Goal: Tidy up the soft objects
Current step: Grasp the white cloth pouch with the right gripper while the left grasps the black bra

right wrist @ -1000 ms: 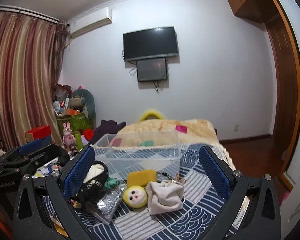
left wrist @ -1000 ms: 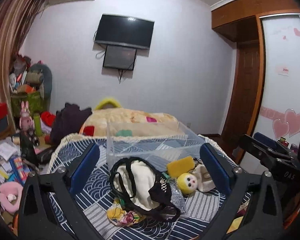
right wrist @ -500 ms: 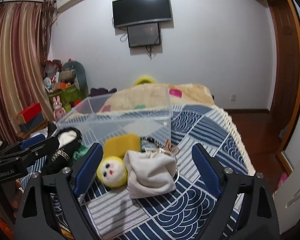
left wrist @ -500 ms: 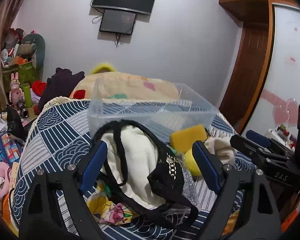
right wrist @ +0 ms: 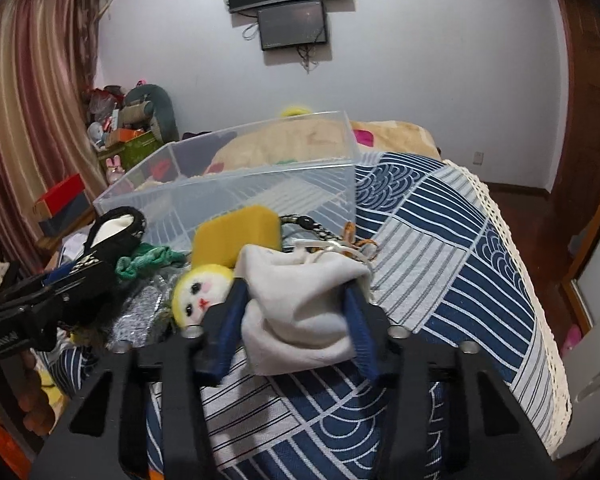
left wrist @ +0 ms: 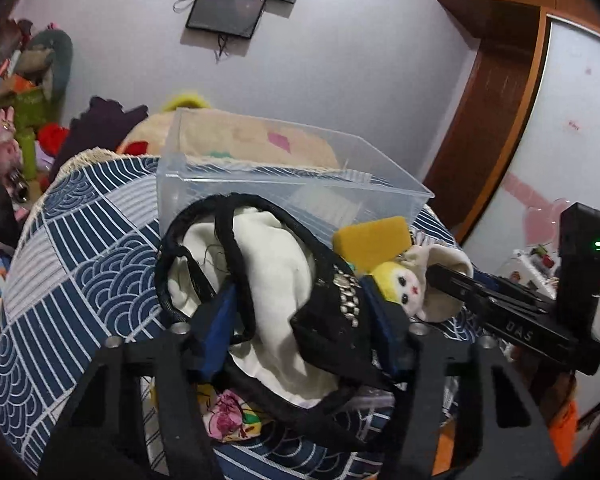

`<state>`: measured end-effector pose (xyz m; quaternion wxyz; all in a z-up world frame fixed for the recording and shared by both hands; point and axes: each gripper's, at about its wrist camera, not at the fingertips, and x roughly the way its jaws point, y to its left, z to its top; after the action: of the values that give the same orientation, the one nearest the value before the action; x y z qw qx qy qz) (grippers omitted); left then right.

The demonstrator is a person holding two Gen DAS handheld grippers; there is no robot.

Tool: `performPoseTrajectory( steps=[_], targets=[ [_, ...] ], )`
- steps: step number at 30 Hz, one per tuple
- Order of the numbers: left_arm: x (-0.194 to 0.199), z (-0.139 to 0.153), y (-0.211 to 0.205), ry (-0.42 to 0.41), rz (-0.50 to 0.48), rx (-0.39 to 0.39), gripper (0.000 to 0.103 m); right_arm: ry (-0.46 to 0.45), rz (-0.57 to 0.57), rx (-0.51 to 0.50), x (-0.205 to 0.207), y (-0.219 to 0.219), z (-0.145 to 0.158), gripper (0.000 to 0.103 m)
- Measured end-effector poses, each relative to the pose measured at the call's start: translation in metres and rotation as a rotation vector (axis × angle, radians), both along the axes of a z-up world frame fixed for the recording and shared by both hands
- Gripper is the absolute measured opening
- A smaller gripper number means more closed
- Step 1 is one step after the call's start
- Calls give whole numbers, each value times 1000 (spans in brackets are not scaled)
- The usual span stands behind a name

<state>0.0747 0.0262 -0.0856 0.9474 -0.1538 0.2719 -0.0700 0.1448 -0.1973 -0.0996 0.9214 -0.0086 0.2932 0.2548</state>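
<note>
While both jaws pinch narrow | left gripper (left wrist: 304,320): black-trimmed bag (left wrist: 276,276) | right gripper (right wrist: 296,320): grey pouch (right wrist: 300,312)

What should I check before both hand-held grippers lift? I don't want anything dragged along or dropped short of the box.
1. Left hand-held gripper closed on the black and white bag: ok.
2. Right hand-held gripper closed on the white pouch: ok.
3. Clear box open on top, nothing visible inside: ok.
4. Bag free of neighbours: not ok, it lies over the floral cloth.
5. Pouch free of neighbours: not ok, the yellow doll presses against it and cords lie at its top.
6. Grip firm enough to lift: cannot tell.
</note>
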Motion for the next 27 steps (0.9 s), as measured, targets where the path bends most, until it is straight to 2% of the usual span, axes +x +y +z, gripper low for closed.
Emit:
performPoseTrajectory(
  steps=[1, 5, 10, 13, 21, 27],
  targets=[
    [0, 0, 0, -2, 0, 4, 51, 8, -3, 13, 1, -3, 0, 39],
    [-4, 5, -2, -16, 1, 29, 34, 18, -23, 35, 2, -8, 1, 25],
    [-11, 14, -4, -40, 29, 64, 20, -12, -40, 51, -3, -13, 9, 19],
    [-18, 22, -5, -63, 46, 83, 16, -48, -44, 55, -8, -14, 19, 19],
    [-37, 51, -2, -156, 89, 102, 16, -139, -45, 76, -20, -18, 47, 19],
    [-35, 68, 4, -189, 100, 104, 16, -177, -45, 90, -19, -18, 63, 19]
  ],
)
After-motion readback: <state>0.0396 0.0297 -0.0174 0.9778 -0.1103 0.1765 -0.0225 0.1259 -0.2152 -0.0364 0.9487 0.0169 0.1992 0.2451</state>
